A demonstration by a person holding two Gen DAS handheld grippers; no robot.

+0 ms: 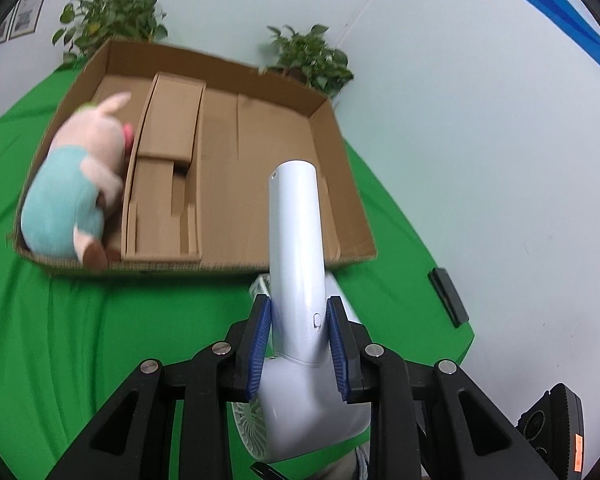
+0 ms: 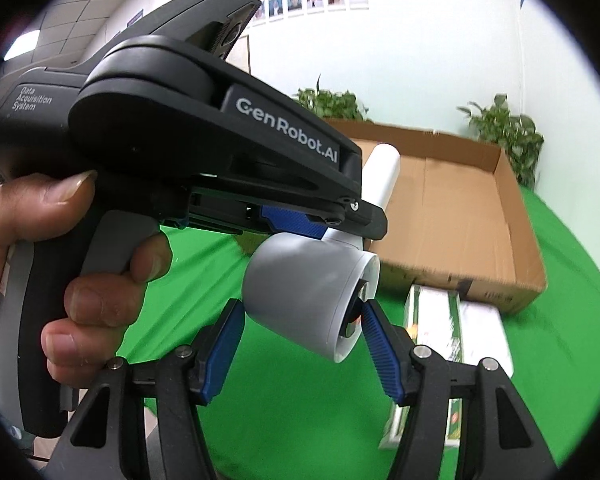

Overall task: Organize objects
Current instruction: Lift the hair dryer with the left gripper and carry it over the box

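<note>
The step in hand looks like carrying the white hair dryer (image 1: 300, 280) toward the cardboard box (image 1: 351, 196), judged from where it hangs. The left gripper (image 1: 300, 344) is clenched on the dryer's handle, blue pads pressed against both sides, with the handle pointing toward the box and its tip over the box's near wall, the body raised off the green cloth (image 1: 100, 340) on the near side of the box. The right gripper (image 2: 300, 344) stands released, its jaws spread and gripping nothing; the dryer's barrel hangs between them without being pinched, though whether the nozzle rim touches the right-hand pad cannot be told. Inside the box a plush pig (image 1: 76, 184) lies against the left wall, next to folded cardboard inserts (image 1: 168, 176), while the right part of the box floor is bare. Just outside the box's near wall, a white and green packet (image 2: 455, 340) lies on the cloth. The next move probably calls for bringing the dryer over the near wall, lowering it onto the bare floor on the right, and only then letting the left jaws part.
</note>
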